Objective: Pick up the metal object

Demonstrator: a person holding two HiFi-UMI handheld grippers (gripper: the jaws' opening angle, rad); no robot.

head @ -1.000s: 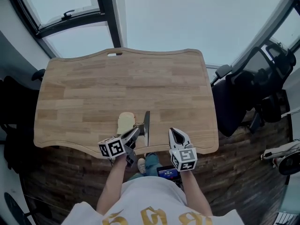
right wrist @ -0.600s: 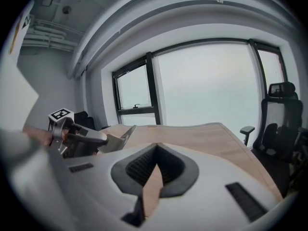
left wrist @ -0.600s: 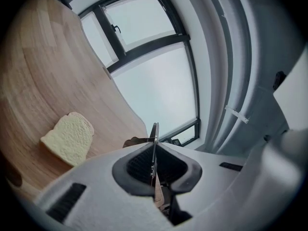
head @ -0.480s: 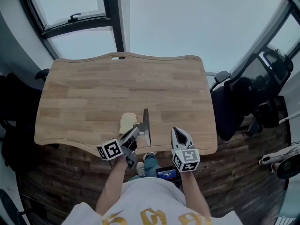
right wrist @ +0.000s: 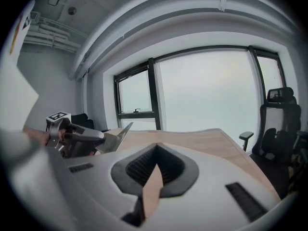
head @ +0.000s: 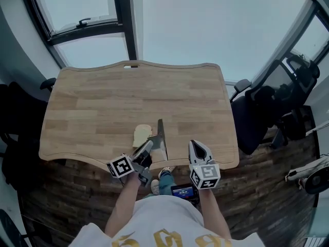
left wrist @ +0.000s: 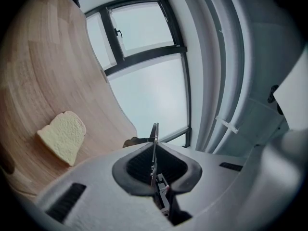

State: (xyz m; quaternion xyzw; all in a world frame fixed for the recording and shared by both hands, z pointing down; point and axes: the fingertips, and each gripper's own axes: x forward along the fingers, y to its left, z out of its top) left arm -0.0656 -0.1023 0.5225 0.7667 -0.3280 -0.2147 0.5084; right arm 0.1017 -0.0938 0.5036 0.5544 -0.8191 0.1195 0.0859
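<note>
The metal object (head: 161, 136) is a thin flat blade, and it stands upright on its edge over the near edge of the wooden table (head: 128, 96). My left gripper (head: 149, 144) is shut on it from the left. In the left gripper view the blade (left wrist: 154, 136) shows edge-on, pinched between the dark pads of the left gripper (left wrist: 153, 150). A slice of bread (head: 142, 135) (left wrist: 63, 136) lies on the table just left of the blade. My right gripper (head: 196, 144) hangs at the table's front edge to the right, shut and empty. The right gripper view shows its closed tips (right wrist: 156, 147) and the blade (right wrist: 115, 136) at the left.
A black office chair (head: 267, 112) stands off the table's right side. Windows with dark frames (head: 121, 14) run behind the far edge. Wooden floor lies beneath the front edge, where the person stands.
The head view has shifted a little. Both grippers sit slightly lower in the picture, and the left one has kept its hold on the blade.
</note>
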